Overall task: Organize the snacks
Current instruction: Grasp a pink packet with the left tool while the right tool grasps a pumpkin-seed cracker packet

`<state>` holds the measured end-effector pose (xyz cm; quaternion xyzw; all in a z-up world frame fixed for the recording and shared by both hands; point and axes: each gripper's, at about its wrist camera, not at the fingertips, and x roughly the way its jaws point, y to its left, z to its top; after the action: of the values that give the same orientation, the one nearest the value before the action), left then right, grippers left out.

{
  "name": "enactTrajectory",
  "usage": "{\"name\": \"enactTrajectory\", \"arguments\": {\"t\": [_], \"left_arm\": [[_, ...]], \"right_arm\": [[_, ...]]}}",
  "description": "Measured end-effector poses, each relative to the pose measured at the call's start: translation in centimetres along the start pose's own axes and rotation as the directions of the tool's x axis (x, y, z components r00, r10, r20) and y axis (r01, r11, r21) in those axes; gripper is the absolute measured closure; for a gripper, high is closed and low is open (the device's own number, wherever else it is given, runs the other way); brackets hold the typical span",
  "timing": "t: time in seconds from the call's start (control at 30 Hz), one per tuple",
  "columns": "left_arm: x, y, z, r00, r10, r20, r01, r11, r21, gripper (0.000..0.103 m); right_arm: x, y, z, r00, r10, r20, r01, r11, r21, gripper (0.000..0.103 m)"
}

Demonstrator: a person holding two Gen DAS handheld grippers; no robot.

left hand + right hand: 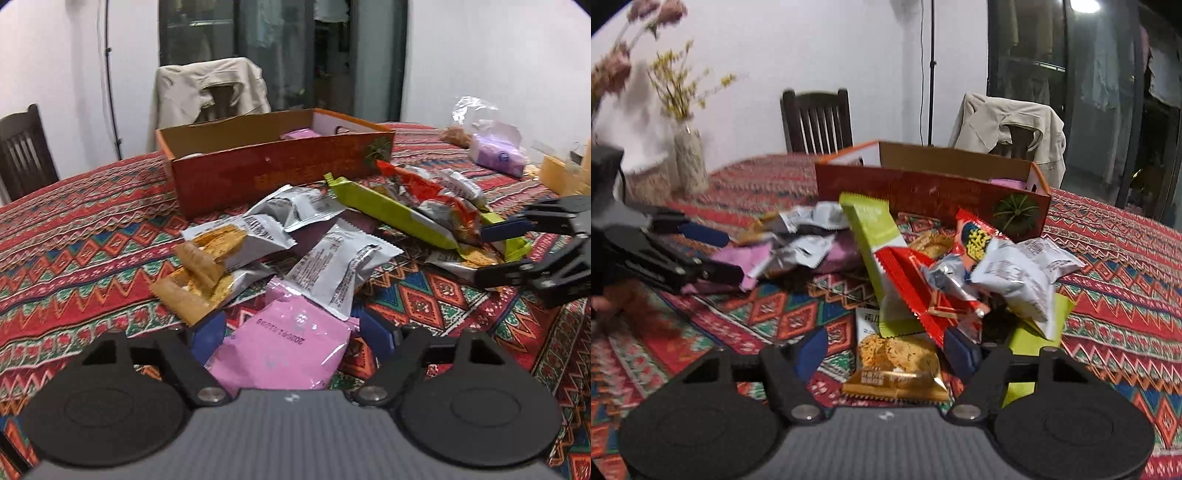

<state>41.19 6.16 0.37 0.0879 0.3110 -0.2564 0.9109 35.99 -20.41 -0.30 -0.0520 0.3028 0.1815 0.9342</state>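
Snacks: left claw (pixel 291 332) wide around pink packet (pixel 280 350), right claw (pixel 886 349) wide around biscuit packet (pixel 897 365).

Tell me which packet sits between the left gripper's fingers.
The pink packet: it lies flat between the open left gripper fingers, nearest the camera. The silver packets lie farther out in the pile.

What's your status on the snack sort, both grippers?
Left gripper open around pink packet, not yet closed. Right gripper open over biscuit packet. Orange box behind pile, one pink packet inside. Green bar and red wrapper overlap the biscuit packet.
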Motion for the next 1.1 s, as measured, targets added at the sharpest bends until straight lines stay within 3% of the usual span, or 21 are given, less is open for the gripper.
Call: {"name": "enactTrajectory", "arguments": {"t": [0.2,0.43,0.5,0.53,0.63,0.7,0.8,0.93,1.1], "left_arm": [[-0.2,0.6,-0.8,0.999,-0.040,-0.018,0.039,0.997,-0.061,0.023],[-2.1,-0.9,-2.2,1.000,0.004,-0.016,-0.005,0.996,-0.088,0.023],[-2.1,-2.0,-2.5,0.999,0.053,-0.009,-0.054,0.997,-0.055,0.027],[-2.0,-2.6,-2.6,0.996,0.088,-0.007,-0.089,0.995,-0.037,0.039],[-2.7,-4.0,-2.8,0.993,0.119,-0.020,-0.119,0.992,-0.041,0.042],[-3.7,-4.7,-3.3,0.993,0.116,-0.021,-0.117,0.991,-0.070,0.042],[-5.7,-6.2,-4.5,0.989,0.144,-0.015,-0.145,0.978,-0.148,0.042],[-8.1,-8.9,-6.4,0.978,0.211,-0.008,-0.207,0.954,-0.216,0.042],[-9.6,-10.7,-7.0,0.985,0.170,-0.006,-0.165,0.949,-0.270,0.042]], "right_arm": [[2.0,0.3,0.4,0.999,-0.024,-0.022,0.024,1.000,-0.014,0.036],[0.7,-0.3,-0.9,0.998,0.011,-0.058,-0.009,0.999,0.042,0.040],[1.0,-0.4,-1.0,0.999,0.010,-0.047,-0.007,0.999,0.052,0.039],[1.3,-0.4,-0.8,0.999,0.011,-0.041,-0.009,0.998,0.056,0.039],[2.6,-0.5,0.0,0.999,0.009,-0.031,-0.007,0.998,0.066,0.043],[2.7,0.1,0.1,0.999,-0.016,-0.033,0.018,0.999,0.036,0.052],[1.4,0.5,-0.7,0.999,0.012,-0.036,-0.011,1.000,0.023,0.060],[-2.3,1.0,-3.0,0.998,0.027,-0.048,-0.026,0.999,0.019,0.062],[-6.9,0.6,-5.7,0.998,0.053,-0.041,-0.049,0.994,0.097,0.063]]}}
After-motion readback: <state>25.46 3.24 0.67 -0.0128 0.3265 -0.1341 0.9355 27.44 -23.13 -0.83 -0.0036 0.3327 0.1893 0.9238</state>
